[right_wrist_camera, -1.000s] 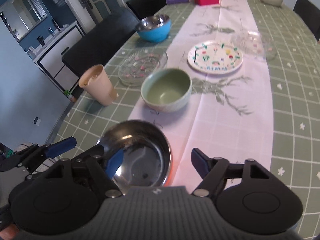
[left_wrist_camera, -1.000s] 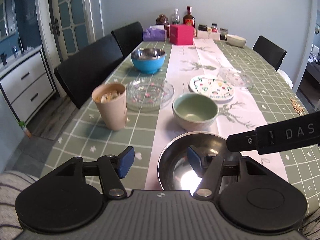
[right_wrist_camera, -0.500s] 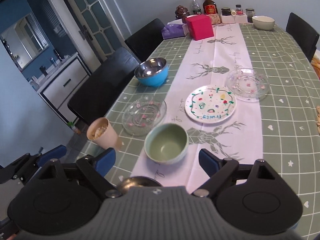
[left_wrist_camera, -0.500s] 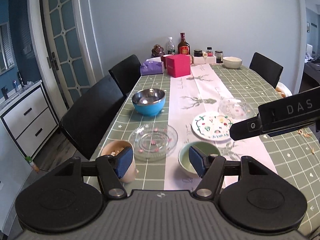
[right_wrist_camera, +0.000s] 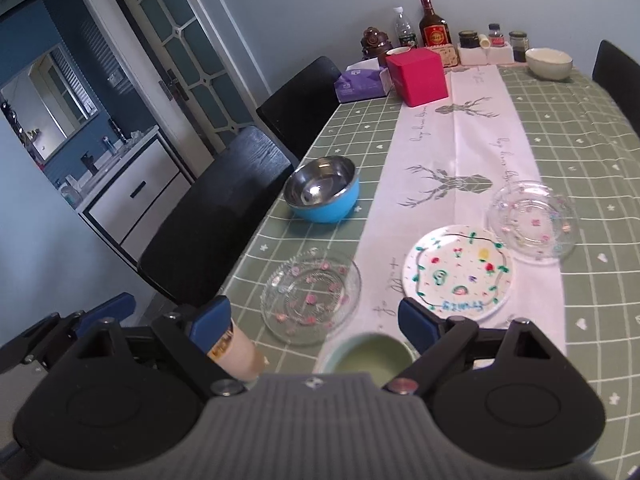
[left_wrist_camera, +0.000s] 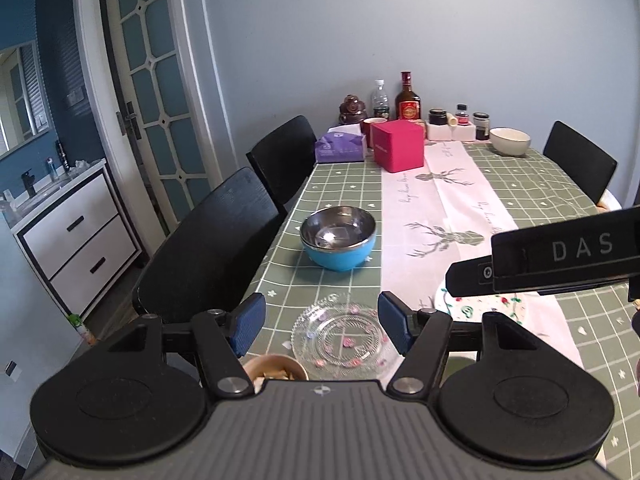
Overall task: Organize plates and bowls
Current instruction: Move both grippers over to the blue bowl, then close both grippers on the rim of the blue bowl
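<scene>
My left gripper [left_wrist_camera: 320, 324] is open and empty, held above a clear glass plate [left_wrist_camera: 340, 338] with pink dots. A blue bowl with a steel lining [left_wrist_camera: 338, 237] sits farther back. My right gripper [right_wrist_camera: 314, 318] is open and empty above the same glass plate [right_wrist_camera: 311, 295] and a green bowl [right_wrist_camera: 368, 357], which is partly hidden by the gripper body. A painted white plate [right_wrist_camera: 460, 272] and a second glass plate [right_wrist_camera: 532, 219] lie to the right. A white bowl [right_wrist_camera: 548, 63] stands at the far end.
A beige cup [right_wrist_camera: 236, 354] with something inside stands at the near left table edge. A red box [left_wrist_camera: 397, 145], a purple tissue box [left_wrist_camera: 340, 145], bottles and jars stand at the far end. Black chairs [left_wrist_camera: 208, 240] line the left side.
Both grippers have lifted and tilted up away from the near steel bowl, which has dropped out of view. The view now reaches farther down the table. Both stay open.
</scene>
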`<state>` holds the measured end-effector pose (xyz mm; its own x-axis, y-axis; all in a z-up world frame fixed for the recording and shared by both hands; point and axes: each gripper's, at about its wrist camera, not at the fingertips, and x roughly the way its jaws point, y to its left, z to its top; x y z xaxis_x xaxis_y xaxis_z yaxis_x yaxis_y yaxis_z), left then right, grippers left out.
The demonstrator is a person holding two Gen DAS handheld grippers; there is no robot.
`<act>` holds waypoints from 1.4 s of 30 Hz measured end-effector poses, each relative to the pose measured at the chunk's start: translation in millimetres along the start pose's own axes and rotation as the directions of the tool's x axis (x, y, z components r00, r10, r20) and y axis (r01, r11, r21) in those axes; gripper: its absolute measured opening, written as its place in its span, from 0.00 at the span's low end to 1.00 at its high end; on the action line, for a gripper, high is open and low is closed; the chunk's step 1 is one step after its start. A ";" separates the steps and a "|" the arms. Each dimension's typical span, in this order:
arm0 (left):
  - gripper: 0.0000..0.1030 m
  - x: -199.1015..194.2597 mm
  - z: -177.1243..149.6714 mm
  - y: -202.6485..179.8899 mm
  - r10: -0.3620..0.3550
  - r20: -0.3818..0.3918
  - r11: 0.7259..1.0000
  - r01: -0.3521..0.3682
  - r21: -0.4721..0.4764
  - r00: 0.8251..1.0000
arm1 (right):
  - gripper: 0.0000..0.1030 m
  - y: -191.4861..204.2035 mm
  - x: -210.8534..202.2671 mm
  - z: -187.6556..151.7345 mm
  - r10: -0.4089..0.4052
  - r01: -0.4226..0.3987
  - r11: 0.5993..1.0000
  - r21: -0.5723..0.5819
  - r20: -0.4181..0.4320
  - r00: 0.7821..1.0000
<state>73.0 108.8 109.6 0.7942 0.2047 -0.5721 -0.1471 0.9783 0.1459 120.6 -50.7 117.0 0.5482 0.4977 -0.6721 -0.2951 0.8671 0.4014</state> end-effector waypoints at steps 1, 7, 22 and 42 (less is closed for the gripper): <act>0.74 6.2 3.6 1.7 0.003 -0.007 1.000 -0.003 -0.004 1.000 | 0.87 1.4 5.8 4.9 -0.007 0.007 1.000 0.006 0.002 1.000; 0.74 52.9 23.0 17.7 0.032 -0.053 0.998 -0.035 -0.056 0.998 | 0.86 7.8 43.7 37.4 -0.089 0.089 0.996 -0.003 0.020 0.996; 0.74 190.2 45.3 49.0 -0.057 -0.265 0.981 0.004 -0.195 0.963 | 0.86 -0.6 148.7 95.7 -0.162 0.162 0.987 0.009 0.088 0.983; 0.72 302.1 63.5 54.7 -0.195 -0.351 0.953 0.092 -0.290 0.916 | 0.78 -36.3 269.5 118.2 -0.201 0.193 0.969 0.152 0.042 0.979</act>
<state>342.3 222.1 -4.1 0.5496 0.0076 -0.8354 -0.2382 0.9599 -0.1479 371.6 49.4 -5.1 0.6285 0.3115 -0.7128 -0.0614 0.9333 0.3537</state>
